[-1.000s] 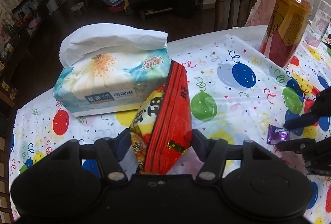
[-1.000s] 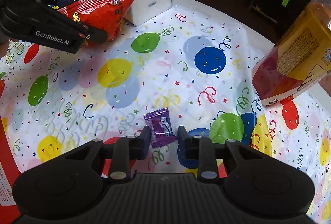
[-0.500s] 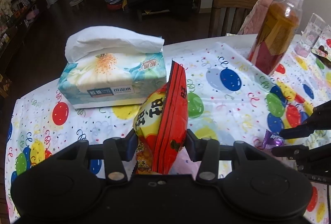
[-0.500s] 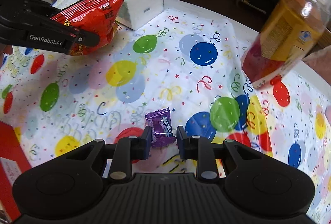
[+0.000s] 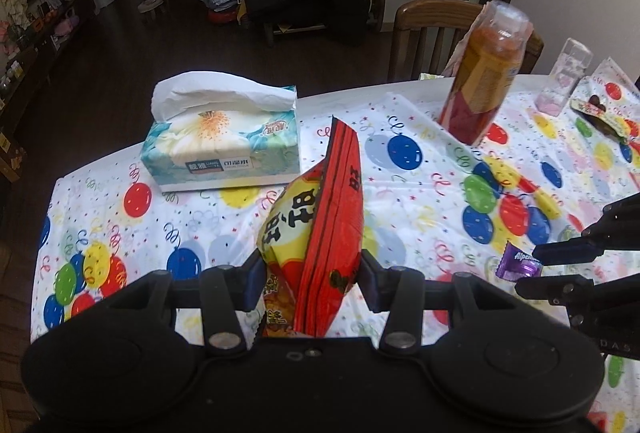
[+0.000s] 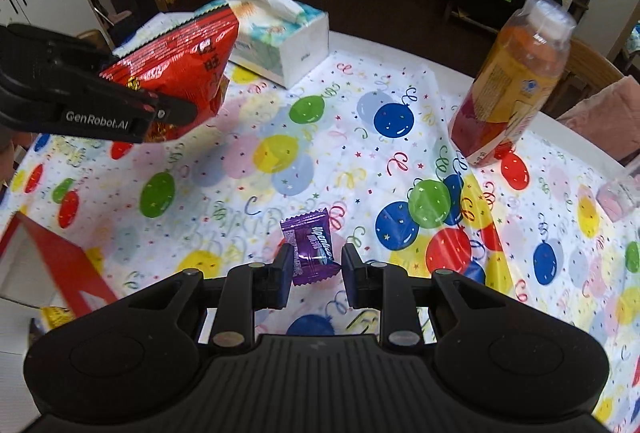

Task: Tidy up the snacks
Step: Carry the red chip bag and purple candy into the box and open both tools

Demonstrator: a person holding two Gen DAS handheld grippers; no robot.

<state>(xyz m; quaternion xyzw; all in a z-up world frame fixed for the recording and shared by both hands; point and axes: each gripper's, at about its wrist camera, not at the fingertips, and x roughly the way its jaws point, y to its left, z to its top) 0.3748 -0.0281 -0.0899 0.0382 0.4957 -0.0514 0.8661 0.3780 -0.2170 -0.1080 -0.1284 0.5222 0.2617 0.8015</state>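
Note:
My left gripper (image 5: pixel 312 269) is shut on a red and yellow snack bag (image 5: pixel 332 201) and holds it upright above the balloon-print tablecloth (image 5: pixel 420 193). The right wrist view has the same bag (image 6: pixel 188 65) at the upper left, pinched by the left gripper (image 6: pixel 164 93). My right gripper (image 6: pixel 314 265) is shut on a small purple wrapped candy (image 6: pixel 310 245), held just above the cloth. In the left wrist view the right gripper (image 5: pixel 528 271) and the candy (image 5: pixel 516 265) sit at the right edge.
A floral tissue box (image 5: pixel 224 149) stands at the table's far left. A tall orange drink bottle (image 5: pixel 484 85) stands at the far right, a wooden chair (image 5: pixel 432 13) behind it. A small clear container (image 5: pixel 564 81) and a dark packet (image 5: pixel 600 117) lie beyond. A red box (image 6: pixel 56 265) is near left.
Both grippers have risen and drawn back from the table, each keeping its hold. The snack bag and the purple candy came up with them. More of the red box shows.

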